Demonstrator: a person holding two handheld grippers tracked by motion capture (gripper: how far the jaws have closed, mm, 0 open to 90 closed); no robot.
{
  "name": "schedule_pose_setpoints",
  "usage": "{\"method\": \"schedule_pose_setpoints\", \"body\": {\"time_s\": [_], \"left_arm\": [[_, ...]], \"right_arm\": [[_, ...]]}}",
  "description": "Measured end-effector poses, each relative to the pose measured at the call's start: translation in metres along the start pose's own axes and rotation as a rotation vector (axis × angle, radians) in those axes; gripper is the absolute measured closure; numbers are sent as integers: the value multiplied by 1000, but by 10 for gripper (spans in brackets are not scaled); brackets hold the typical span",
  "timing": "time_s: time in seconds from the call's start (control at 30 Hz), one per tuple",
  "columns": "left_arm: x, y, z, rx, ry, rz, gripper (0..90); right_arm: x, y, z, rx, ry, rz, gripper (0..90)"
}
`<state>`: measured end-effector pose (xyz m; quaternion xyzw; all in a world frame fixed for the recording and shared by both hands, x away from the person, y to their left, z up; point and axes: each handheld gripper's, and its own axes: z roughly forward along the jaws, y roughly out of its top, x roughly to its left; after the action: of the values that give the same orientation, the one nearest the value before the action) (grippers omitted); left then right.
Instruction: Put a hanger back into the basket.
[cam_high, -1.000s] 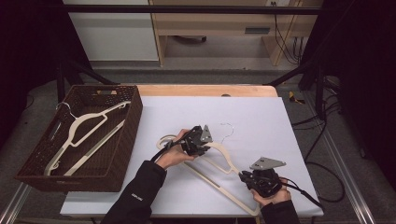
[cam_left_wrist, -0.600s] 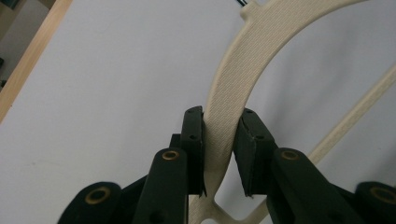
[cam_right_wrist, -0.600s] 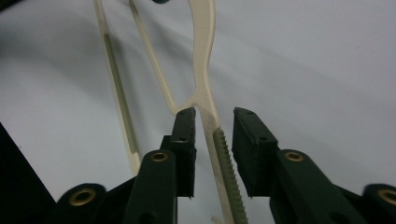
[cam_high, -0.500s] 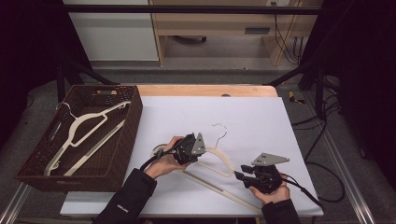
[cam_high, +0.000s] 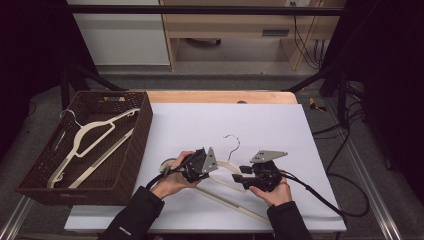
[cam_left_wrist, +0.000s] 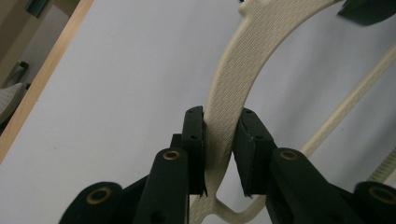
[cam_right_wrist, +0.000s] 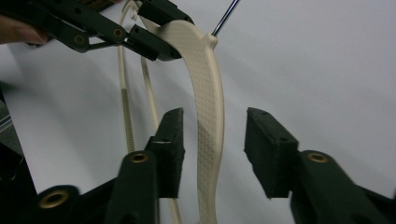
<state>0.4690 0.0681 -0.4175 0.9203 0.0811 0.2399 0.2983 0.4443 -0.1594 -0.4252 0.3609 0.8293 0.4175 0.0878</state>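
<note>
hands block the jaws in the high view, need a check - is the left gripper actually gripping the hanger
Observer: Yes. In the left gripper view the left gripper has just been closing its jaws, and both pads press on the hanger.
Operator: and the right one
Observer: The right gripper straddles the hanger farther along. Its jaws have just been closing, but a gap shows beside one pad, so no grip yet.
Operator: how near the hook is the left grip
Observer: Right beside it: the right gripper view shows the left jaws next to the base of the hook.
</note>
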Motion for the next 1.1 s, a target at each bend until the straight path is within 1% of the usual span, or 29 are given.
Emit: {"method": "schedule_pose_setpoints", "body": {"time_s": [0.03,0.07,0.1,0.17,0.2,0.27,0.37,0.4,0.43,0.47,0.53,0.57,0.6,0.63,0.73,0.8,0.87,0.93,0.97,1.0,1.07,1.1], "left_arm": [[-1,0,-1,5,0,4,748],[-1,0,-1,1,3,-3,748],[-1,0,-1,3,-3,-2,748],[-1,-1,-2,6,-8,2,743],[1,-1,-6,2,-31,-14,737],[3,-1,-12,-20,-40,-41,666],[7,-4,-26,-47,-66,-86,572],[8,-5,-31,-53,-73,-102,522],[8,-5,-31,-53,-73,-102,463],[11,-9,-41,-73,-72,-134,424],[13,-14,-50,-89,-83,-163,373],[14,-15,-54,-99,-81,-179,343],[15,-17,-58,-100,-79,-184,326],[15,-19,-62,-107,-80,-193,315],[16,-22,-70,-118,-84,-199,294],[17,-23,-72,-129,-87,-200,294],[18,-23,-71,-128,-96,-202,303],[18,-23,-68,-123,-110,-197,327],[18,-22,-67,-115,-117,-183,336],[17,-22,-65,-112,-122,-176,357],[16,-21,-63,-116,-138,-171,399],[16,-21,-62,-112,-147,-158,426]], "right_arm": [[0,1,2,10,16,5,692],[-1,1,2,12,32,11,741],[-1,1,2,16,43,18,792],[-1,1,1,21,63,24,803],[-1,2,0,20,72,29,807],[0,2,-2,23,95,38,814],[0,2,-6,13,119,21,826],[1,3,-8,10,127,21,831],[1,3,-9,3,132,15,836],[2,4,-12,-1,138,13,842],[5,6,-15,-13,143,-5,859],[6,7,-17,-23,149,-19,866],[8,8,-19,-27,144,-28,868],[10,10,-20,-29,125,-36,868],[15,14,-22,-27,141,-57,869],[19,15,-21,-26,151,-72,869],[23,18,-20,-26,159,-92,869],[27,20,-20,-28,176,-111,869],[29,21,-20,-26,185,-117,869],[31,22,-20,-27,194,-133,869],[35,24,-20,-21,203,-145,869],[37,24,-20,-23,207,-147,869]]}}
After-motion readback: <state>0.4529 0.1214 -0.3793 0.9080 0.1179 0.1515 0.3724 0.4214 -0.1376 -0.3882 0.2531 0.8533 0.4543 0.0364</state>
